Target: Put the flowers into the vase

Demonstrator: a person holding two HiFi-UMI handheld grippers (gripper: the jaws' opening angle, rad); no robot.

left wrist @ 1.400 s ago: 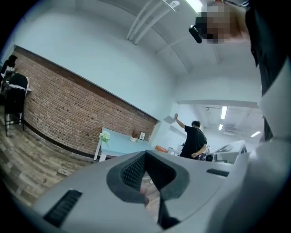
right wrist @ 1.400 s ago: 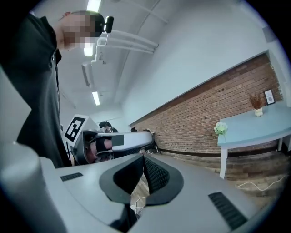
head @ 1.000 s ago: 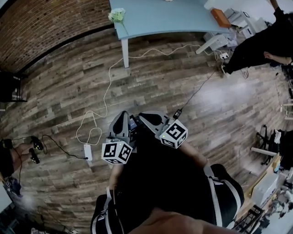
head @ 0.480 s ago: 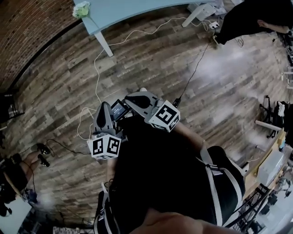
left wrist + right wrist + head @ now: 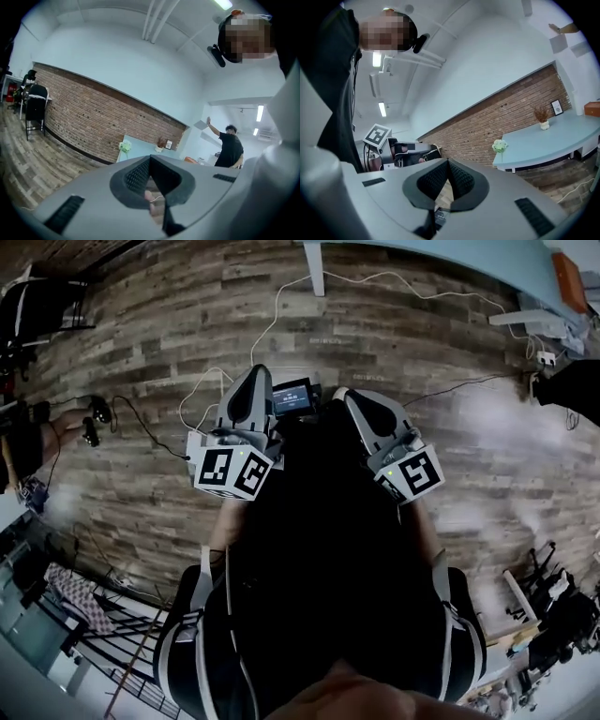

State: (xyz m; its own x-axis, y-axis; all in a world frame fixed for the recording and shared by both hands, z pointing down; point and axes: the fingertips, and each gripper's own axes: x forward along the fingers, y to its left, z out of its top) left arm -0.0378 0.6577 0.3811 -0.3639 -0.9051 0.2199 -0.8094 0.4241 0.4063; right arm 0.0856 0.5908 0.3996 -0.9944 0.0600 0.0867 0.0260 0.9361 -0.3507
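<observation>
Task not yet begun. The pale green-white flower bunch (image 5: 499,146) sits at one end of the light-blue table (image 5: 553,136), untouched. Left gripper (image 5: 150,158) and right gripper (image 5: 447,161), both well apart from that table, show jaws pressed together on nothing; every step remains.

Left gripper (image 5: 254,373), right gripper (image 5: 347,396): both closed, empty.
</observation>
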